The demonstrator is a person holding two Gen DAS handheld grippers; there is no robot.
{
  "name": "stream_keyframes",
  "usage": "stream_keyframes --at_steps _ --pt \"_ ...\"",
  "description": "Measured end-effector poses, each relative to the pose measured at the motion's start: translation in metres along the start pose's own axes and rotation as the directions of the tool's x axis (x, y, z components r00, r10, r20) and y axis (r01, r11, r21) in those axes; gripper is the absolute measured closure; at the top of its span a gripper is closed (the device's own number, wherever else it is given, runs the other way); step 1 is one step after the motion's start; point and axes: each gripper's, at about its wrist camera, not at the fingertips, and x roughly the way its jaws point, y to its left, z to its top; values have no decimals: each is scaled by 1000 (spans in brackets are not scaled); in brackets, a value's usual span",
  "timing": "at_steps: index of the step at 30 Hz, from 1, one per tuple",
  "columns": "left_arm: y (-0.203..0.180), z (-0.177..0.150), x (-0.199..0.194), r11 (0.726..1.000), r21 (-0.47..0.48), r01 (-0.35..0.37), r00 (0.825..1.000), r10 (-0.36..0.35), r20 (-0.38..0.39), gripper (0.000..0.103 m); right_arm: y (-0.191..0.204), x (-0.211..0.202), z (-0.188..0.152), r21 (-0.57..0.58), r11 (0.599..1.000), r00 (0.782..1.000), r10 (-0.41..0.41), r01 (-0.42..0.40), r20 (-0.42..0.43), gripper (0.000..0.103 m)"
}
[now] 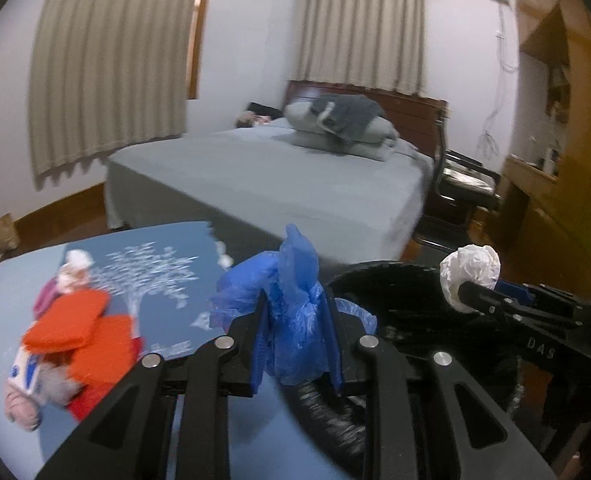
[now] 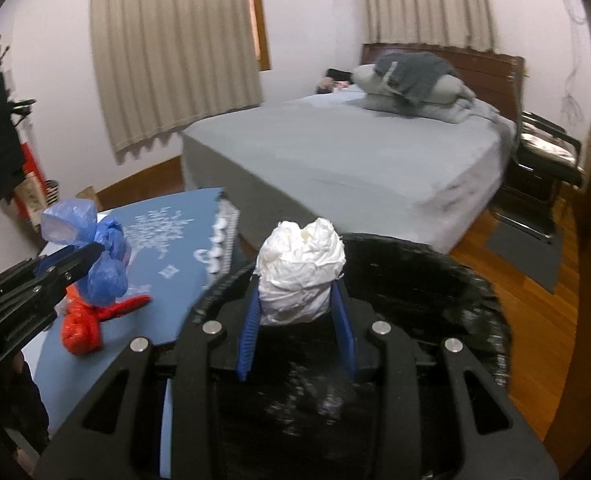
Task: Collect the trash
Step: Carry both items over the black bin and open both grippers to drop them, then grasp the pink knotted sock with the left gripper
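1. While the right gripper (image 2: pixel 297 300) was clamped on a crumpled white paper wad (image 2: pixel 300 270), its blue pads pressed into the wad's lower half, and the wad sat directly over the black-lined trash bin (image 2: pixel 455 300) that spread below and ahead of the fingers.
2. Off to that gripper's left, the left gripper (image 1: pixel 295 320) was closed on a bunched blue plastic bag (image 1: pixel 291 300), pinched across its middle with loose film standing above the fingers; the bin rim lay just to its right.
3. Further left, a red plastic bag (image 2: pixel 83 326) lay on the blue tablecloth (image 2: pixel 175 264), beside a stuffed toy (image 1: pixel 55 352) in orange.
4. Both held items looked very light and soft. The paper would likely crush but keep its shape, so a mid-body pinch seemed enough; the thin film looked slippery, and gripping the thickest bunch seemed safest.
5. Beyond the bin stood a grey bed (image 2: pixel 355 148).
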Motion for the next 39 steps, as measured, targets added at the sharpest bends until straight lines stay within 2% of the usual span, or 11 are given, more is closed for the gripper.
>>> stream_keyframes --at_steps 8,10,11,12,15,18,20,25,29,33,39 --pt "-50 8 35 992 50 112 993 -110 -48 75 -37 -7 -5 56 995 997 -81 81 7 66" --pt "-54 8 41 988 53 145 987 -142 -70 60 -48 -10 -6 70 992 995 -104 103 9 61" --pt "-57 8 44 987 52 151 986 -147 -72 49 -52 -11 -7 79 990 993 -114 113 12 55" --pt "-56 7 45 986 51 158 985 -154 -72 42 -54 -12 -6 84 989 992 -125 123 15 47" --pt "-54 6 41 986 46 162 985 -159 -71 31 -63 -16 -8 99 985 989 -148 144 31 33" --pt "-45 6 32 991 42 127 990 -124 -59 26 -65 -18 -8 112 981 986 -162 156 42 16" --pt "-36 6 28 995 34 95 994 -93 -48 21 -63 -20 -7 114 981 985 -165 158 57 11" --pt "-5 -1 14 1000 12 2 999 -2 -37 15 -43 -17 -7 84 988 989 -136 130 65 7" --pt "27 -10 0 996 -10 -87 996 86 -38 14 -19 -9 -3 72 994 994 -86 81 63 7" --pt "60 -21 -16 984 -42 -175 984 173 -42 13 13 -1 -3 48 998 998 -33 30 58 7" --pt "111 -41 -38 945 -73 -320 946 315 -73 13 70 17 -3 -13 998 997 66 -66 34 7"
